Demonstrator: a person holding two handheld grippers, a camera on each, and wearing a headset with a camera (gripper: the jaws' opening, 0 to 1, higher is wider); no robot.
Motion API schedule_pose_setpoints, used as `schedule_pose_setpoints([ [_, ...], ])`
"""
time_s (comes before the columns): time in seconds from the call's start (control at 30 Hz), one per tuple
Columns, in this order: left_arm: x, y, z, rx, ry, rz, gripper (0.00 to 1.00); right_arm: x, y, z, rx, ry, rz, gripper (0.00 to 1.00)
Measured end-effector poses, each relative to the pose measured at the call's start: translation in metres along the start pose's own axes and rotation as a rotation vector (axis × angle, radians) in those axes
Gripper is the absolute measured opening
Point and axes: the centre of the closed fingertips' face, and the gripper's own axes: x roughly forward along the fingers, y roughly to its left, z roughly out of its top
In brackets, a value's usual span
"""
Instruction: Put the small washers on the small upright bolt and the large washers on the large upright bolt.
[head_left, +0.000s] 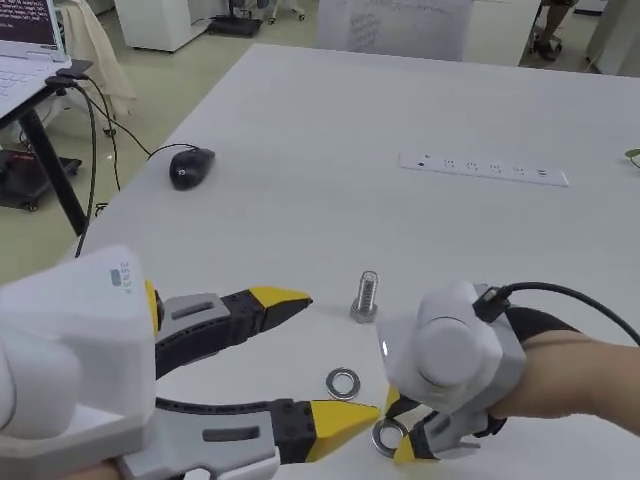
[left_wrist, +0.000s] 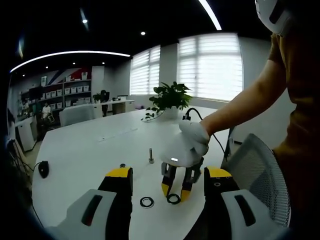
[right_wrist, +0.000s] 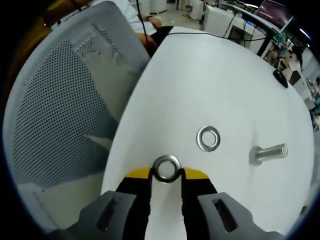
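Gripping one washer (right_wrist: 166, 158) across its rim with the right tool (right_wrist: 166, 175) drawn nearly closed, low at the near edge of the surface (head_left: 400, 120), probably for lifting onto the upright bolt (head_left: 366, 296) just past a second washer (head_left: 330, 382) lying flat, with the left tool (head_left: 335, 356) spread wide, empty, held clear.

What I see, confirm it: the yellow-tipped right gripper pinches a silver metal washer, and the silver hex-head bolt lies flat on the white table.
Not flat: the silver hex-head bolt stands upright on the white table, per the head view. The yellow-tipped right gripper does pinch a silver metal washer.
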Motion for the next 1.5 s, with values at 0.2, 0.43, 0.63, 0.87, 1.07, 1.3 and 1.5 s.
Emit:
schedule_pose_setpoints([
  [0.2,-0.001,0.0,-0.003,-0.007,0.005,0.001,0.57,-0.003,-0.005,-0.005,0.031,0.003,-0.004,0.21],
  [0.43,0.001,0.002,-0.005,-0.013,0.009,-0.002,0.57,-0.01,-0.011,-0.014,0.056,0.005,-0.009,0.21],
  [0.63,0.006,0.003,-0.004,-0.014,0.011,-0.009,0.57,-0.021,-0.022,-0.02,0.072,0.005,-0.029,0.21],
  [0.87,0.01,0.003,-0.006,-0.018,0.015,-0.018,0.57,-0.046,-0.046,-0.021,0.088,-0.011,-0.077,0.21],
  [1.07,0.013,0.005,-0.007,-0.025,0.015,-0.023,0.57,-0.066,-0.069,-0.016,0.087,-0.022,-0.123,0.21],
  [1.3,0.015,0.008,-0.008,-0.034,0.011,-0.028,0.57,-0.083,-0.097,-0.001,0.068,-0.04,-0.162,0.21],
  [1.5,0.015,0.011,-0.009,-0.038,0.013,-0.023,0.57,-0.085,-0.119,0.015,0.052,-0.052,-0.185,0.21],
])
